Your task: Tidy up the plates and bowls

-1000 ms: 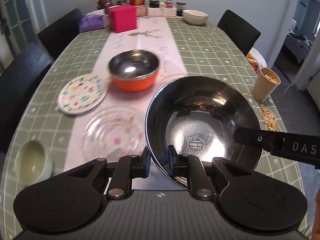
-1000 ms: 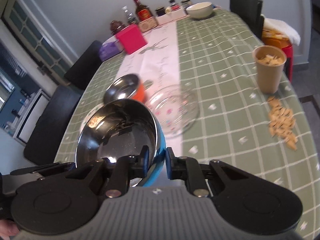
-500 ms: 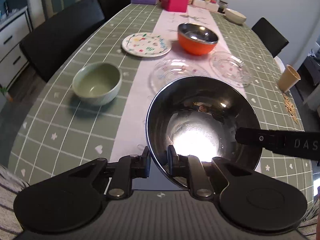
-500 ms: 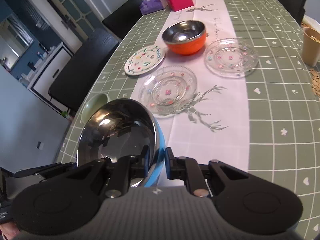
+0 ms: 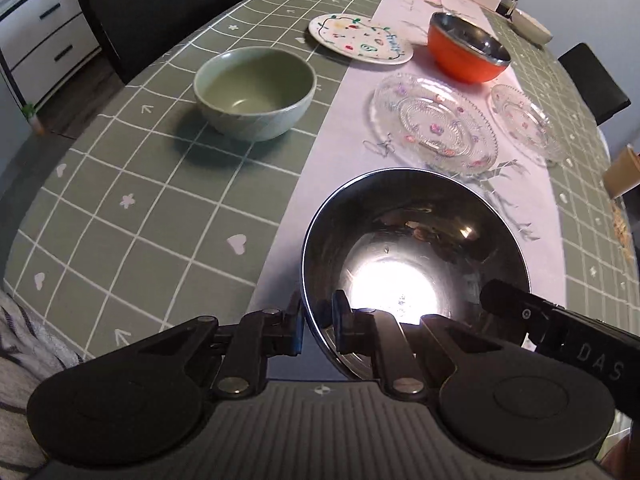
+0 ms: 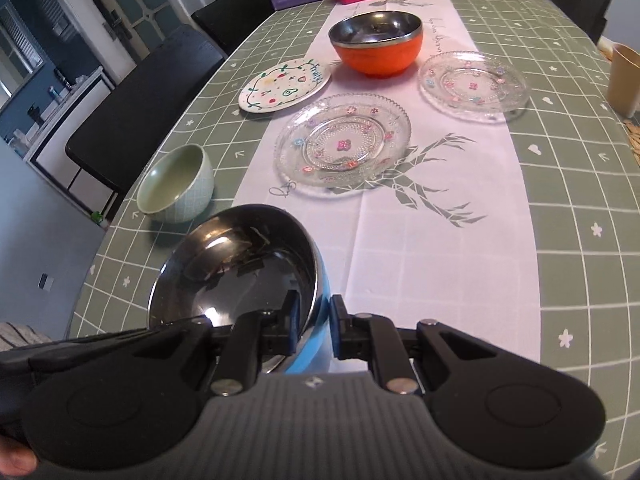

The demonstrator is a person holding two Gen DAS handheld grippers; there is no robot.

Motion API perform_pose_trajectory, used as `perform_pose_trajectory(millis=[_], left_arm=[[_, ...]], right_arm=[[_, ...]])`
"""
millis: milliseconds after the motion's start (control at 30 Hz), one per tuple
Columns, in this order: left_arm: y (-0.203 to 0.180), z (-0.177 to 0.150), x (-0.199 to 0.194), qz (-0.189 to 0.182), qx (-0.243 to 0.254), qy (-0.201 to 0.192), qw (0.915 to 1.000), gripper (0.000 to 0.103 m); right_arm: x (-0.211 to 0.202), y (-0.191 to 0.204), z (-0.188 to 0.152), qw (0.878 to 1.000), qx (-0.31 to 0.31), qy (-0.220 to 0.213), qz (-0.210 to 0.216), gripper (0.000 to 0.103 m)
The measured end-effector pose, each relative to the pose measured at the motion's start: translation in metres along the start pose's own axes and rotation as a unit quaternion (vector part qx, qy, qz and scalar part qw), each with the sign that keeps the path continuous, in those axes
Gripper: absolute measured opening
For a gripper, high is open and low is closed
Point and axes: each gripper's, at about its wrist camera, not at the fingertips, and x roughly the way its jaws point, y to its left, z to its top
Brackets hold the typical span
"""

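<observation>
Only the right wrist view shows the steel bowl's (image 6: pixel 236 268) blue outer wall; the left view shows its bright inside (image 5: pixel 412 256) and the right gripper's tip crossing the rim. The bowl's underside is hidden, so whether it touches the table (image 6: pixel 580 208) is unclear. Both tools tilt steeply down. The left gripper (image 5: pixel 318 320) is closing, clamped on the near rim; the right gripper (image 6: pixel 314 326) pinches the rim's right side. Beyond lie a green bowl (image 6: pixel 176 184), two glass plates (image 6: pixel 344 144) and an orange bowl (image 6: pixel 376 44)

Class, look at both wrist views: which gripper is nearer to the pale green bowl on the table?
Left. Both grippers clamp the blue steel bowl: the left gripper on the rim facing the green bowl, the right gripper on the opposite rim, farther away.
</observation>
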Motion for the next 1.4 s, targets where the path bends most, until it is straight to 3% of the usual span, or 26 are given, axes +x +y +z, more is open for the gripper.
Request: perform_pose_trajectory(millis=[100,567,633,700,800,1000,1167,1400], left_arm=[[-0.002,-0.004,-0.003,0.012,0.021,-0.015,0.9996,0.014],[0.001,-0.012,-0.006,0.010,0.040,-0.034,0.9986,0.016],[0.000,-0.013,-0.006,0.021,0.042,-0.048,0.9977,0.020],[-0.002,-0.013,-0.007,0.040,0.050,-0.055,0.9965,0.030],[-0.001,-0.012,-0.009,0.037,0.044,-0.057,0.9967,0.041],[0.006,-0.009,-0.015,0.028,0.009,-0.075,0.9967,0.066],[0.007,-0.009,-0.023,0.035,0.004,-0.099,0.9945,0.070],[0.002,-0.009,-0.040,0.031,0.019,-0.121,0.9920,0.078]], right_arm=[[0.007,0.012,-0.005,0.999,-0.043,0.000,-0.020,0.011],[0.006,0.011,-0.012,0.999,-0.049,-0.007,-0.003,0.013],[0.008,0.011,-0.011,0.999,-0.049,0.002,-0.002,0.019],[0.010,0.011,-0.012,0.998,-0.055,0.003,-0.009,0.024],[0.008,0.011,-0.013,0.998,-0.054,-0.006,-0.015,0.046],[0.003,0.004,-0.011,0.999,-0.038,-0.019,-0.013,0.057],[0.000,0.002,-0.010,0.999,-0.039,-0.027,-0.020,0.069],[-0.015,0.007,-0.009,0.995,-0.069,-0.056,-0.048,0.097]])
